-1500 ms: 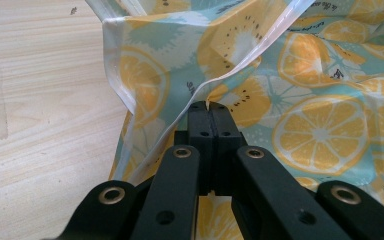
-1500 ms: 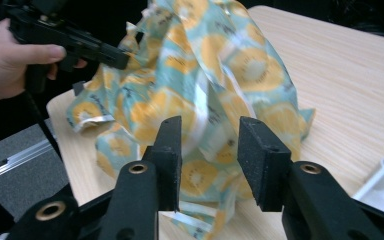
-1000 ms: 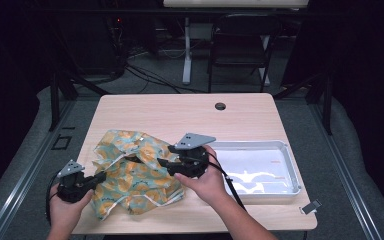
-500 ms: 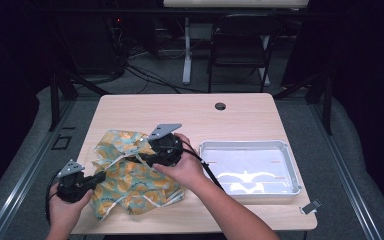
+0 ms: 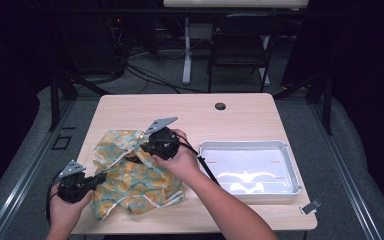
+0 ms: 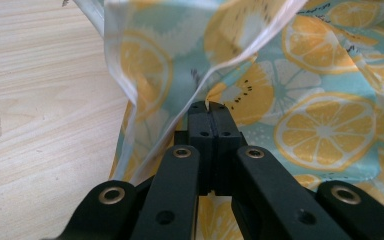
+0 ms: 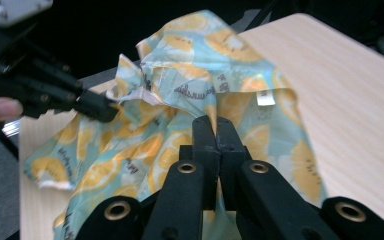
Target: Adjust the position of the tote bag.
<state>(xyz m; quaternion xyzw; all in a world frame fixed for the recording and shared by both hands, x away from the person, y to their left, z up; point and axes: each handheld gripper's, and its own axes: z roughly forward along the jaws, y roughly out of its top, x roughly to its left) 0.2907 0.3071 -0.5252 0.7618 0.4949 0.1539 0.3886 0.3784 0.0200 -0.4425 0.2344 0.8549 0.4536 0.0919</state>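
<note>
While the citrus-print cloth (image 5: 135, 180) lies crumpled on the table's (image 5: 240, 117) left half, the left gripper (image 6: 207, 107) pinches its near edge, jaws closed on a fold. The right gripper (image 7: 216, 125) has just been closing on the cloth's upper middle, so both hands already hold it.

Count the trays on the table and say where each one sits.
1. The white tray sits on the right half of the table, near the front edge, right of the fruit-print cloth and apart from it. Nothing on the table looks large enough to hide another.
</note>
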